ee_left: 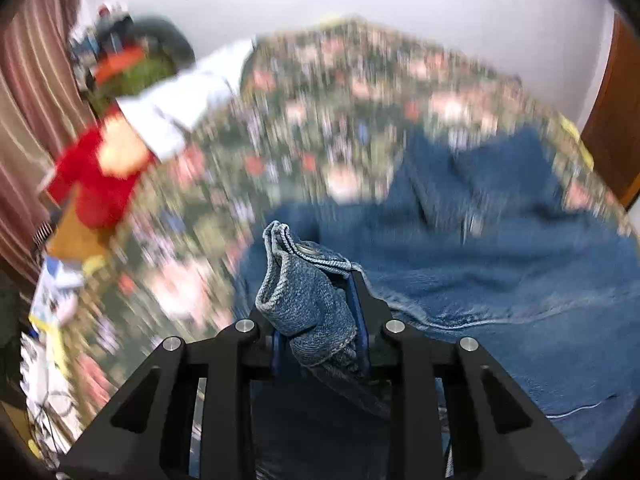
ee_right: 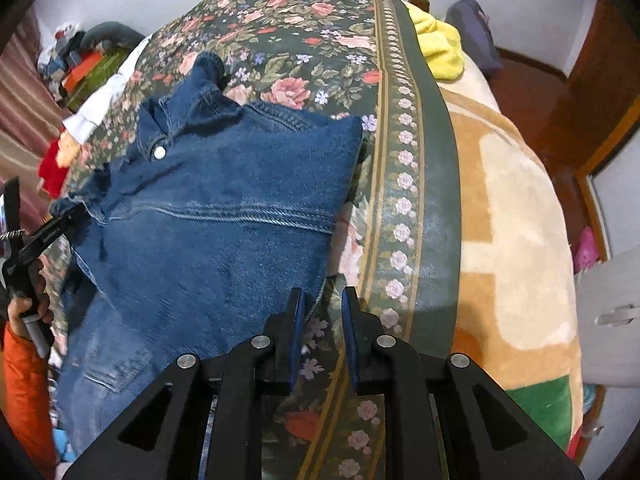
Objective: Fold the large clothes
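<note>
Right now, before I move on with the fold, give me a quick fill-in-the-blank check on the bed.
The left gripper is shut on a bunch of ___.
The garment lies on a bedspread printed with ___.
The snap at the garment's collar is ___.
The cloth beyond the bedspread's border is ___.
Missing words: denim; flowers; white; yellow.

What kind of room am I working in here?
Most likely a bedroom: a bed under a floral bedspread and plush blanket, a striped curtain alongside, clothes piled by the wall.
</note>
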{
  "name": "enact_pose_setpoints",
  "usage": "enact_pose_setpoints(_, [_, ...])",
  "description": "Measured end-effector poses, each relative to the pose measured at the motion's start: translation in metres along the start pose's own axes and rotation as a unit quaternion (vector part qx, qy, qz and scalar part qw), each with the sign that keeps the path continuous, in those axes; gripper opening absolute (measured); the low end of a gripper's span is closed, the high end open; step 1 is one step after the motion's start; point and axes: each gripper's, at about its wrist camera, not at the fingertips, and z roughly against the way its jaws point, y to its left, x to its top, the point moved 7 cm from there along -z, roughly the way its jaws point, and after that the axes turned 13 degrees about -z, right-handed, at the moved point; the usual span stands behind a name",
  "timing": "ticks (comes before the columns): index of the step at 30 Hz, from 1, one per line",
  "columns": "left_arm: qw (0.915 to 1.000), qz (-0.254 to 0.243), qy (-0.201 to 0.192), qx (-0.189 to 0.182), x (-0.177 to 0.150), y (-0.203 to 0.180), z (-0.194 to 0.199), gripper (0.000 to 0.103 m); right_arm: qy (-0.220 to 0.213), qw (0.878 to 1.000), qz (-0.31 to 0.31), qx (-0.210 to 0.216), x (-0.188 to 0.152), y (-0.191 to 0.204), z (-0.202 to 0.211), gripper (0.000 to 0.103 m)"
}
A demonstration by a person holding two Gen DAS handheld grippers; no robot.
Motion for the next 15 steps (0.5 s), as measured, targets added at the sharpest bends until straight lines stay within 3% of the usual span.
enact_pose_setpoints(3, [0.9997, 0.002, -0.025, 0.003, 0.013, 0.016, 0.014, 0.028, -0.017, 1.000, 0.008, 0.004, 0.013, 0.010, 0.010, 0.015])
enact_pose_setpoints(5, [0.9998, -0.003, -0.018, -0.001, 0.010, 0.022, 0.011, 0.028, -0.037, 0.999, 0.018, 0.000, 0.023, 0.018, 0.016, 0.015])
enact_pose_setpoints(8, [0.9997, -0.021, 0.015, 0.000, -0.014, 0.020, -0.010, 0.029, -0.045, 0.999, 0.025, 0.000, 0.035, 0.031, 0.008, 0.015])
enact_pose_setpoints(11, [0.9981, -0.021, 0.058, -0.003, -0.043, 0.015, -0.041, 0.033, -0.018, 0.999, 0.022, -0.020, 0.033, 0.033, -0.019, 0.015])
enact_pose_setpoints(15, [0.9950, 0.012, 0.097, -0.022, -0.077, 0.016, -0.065, 0.054, -0.042, 0.997, 0.056, -0.045, 0.024, 0.036, -0.029, 0.015])
